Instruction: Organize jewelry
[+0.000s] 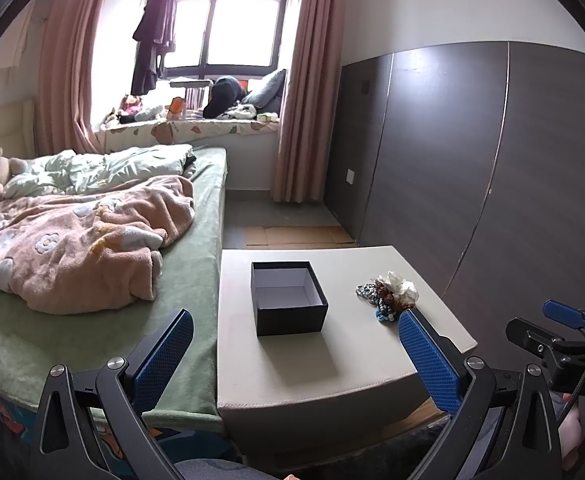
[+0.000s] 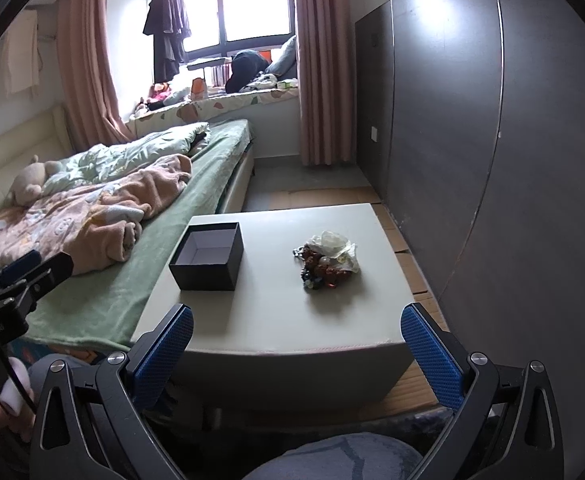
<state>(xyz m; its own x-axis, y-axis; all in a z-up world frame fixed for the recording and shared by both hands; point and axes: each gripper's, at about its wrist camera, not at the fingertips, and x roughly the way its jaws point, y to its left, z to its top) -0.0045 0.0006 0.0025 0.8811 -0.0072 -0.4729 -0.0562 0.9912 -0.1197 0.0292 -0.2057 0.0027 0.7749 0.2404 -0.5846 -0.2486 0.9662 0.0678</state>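
Observation:
An open black box with a pale inside stands empty on a low beige table; it also shows in the right wrist view. A pile of beaded jewelry with white crumpled material lies to its right, and shows in the right wrist view. My left gripper is open and empty, held before the table's near edge. My right gripper is open and empty, also short of the table. Each gripper shows at the edge of the other's view, the right one and the left one.
A bed with a green sheet and pink blanket adjoins the table's left side. A dark wardrobe wall runs along the right. Cardboard sheets lie on the floor beyond the table. A cluttered window seat lies far back.

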